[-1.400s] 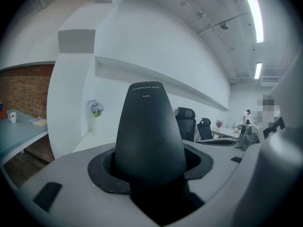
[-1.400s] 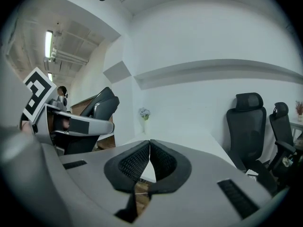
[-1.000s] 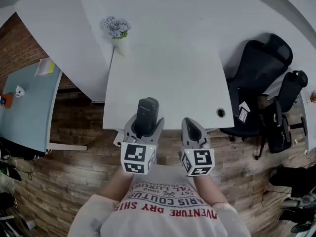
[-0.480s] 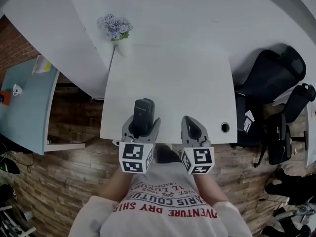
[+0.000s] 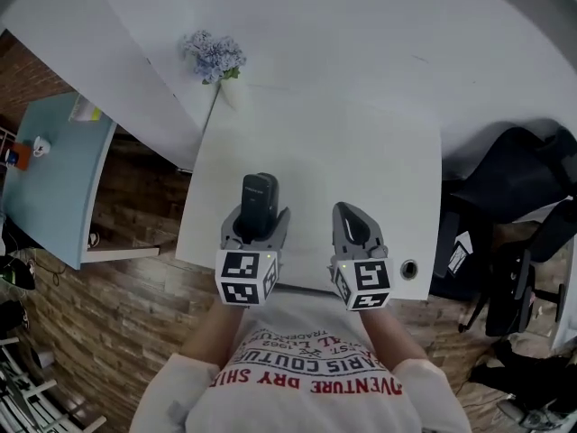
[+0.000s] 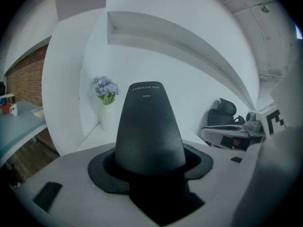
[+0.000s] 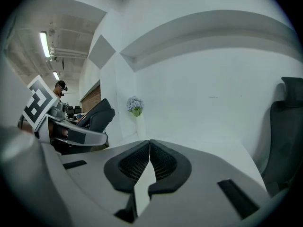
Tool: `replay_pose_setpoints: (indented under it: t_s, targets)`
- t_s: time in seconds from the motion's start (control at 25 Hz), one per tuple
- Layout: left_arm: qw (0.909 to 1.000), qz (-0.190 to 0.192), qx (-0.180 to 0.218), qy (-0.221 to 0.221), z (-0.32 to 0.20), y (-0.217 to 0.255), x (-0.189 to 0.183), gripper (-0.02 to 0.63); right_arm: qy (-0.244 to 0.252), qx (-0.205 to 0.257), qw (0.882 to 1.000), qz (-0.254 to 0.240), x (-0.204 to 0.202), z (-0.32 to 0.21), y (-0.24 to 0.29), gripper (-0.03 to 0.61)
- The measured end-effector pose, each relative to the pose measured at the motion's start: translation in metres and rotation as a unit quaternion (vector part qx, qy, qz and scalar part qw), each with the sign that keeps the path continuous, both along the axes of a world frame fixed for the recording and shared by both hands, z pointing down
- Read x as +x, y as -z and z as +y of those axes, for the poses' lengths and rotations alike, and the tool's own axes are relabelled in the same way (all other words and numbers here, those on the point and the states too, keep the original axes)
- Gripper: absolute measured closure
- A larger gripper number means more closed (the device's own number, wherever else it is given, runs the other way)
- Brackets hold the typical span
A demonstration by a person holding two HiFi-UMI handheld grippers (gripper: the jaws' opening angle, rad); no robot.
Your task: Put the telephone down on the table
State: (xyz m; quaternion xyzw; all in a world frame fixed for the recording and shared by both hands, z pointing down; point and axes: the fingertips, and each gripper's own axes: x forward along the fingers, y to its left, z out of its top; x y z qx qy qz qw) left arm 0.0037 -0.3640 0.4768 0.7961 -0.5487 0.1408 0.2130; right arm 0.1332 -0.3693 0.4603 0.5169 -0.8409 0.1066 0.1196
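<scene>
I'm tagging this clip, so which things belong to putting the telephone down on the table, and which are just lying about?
Job: telephone, left gripper shut on it, white table.
Lying about: right gripper (shut, empty), flowers, black chair, blue desk, mug.

Premises: an office. Evidence: a white worktop (image 5: 361, 152) with a round cable grommet (image 5: 409, 268) near its front edge. Black high-backed office chairs (image 5: 514, 174) are parked at its right side. A second, pale blue desk (image 5: 50, 179) at the left carries a mug (image 5: 40, 144). Finishes are a wood-plank floor (image 5: 108, 305), a brick wall (image 5: 27, 70) section and plain white walls. Strip lights (image 7: 45, 44) run along an open ceiling. A vase of flowers (image 5: 215, 54) stands at the worktop's far corner.
</scene>
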Motion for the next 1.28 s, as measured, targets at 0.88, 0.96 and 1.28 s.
replay_pose_setpoints:
  t_s: [0.88, 0.96, 1.28]
  targets:
    - [0.9774, -0.077, -0.195, -0.032, -0.117, -0.179, -0.063, 0.318, -0.043, -0.116, 0.992, -0.005, -0.056, -0.077, -0.09, 0.554]
    - [0.9724, -0.079, -0.218, -0.03, -0.117, -0.195, -0.068, 0.318, -0.042, -0.123, 0.992, -0.002, -0.059, -0.08, -0.096, 0.554]
    - [0.9631, -0.086, -0.252, -0.037, -0.123, -0.212, -0.065, 0.318, -0.043, -0.138, 0.99, 0.006, -0.06, -0.099, -0.109, 0.554]
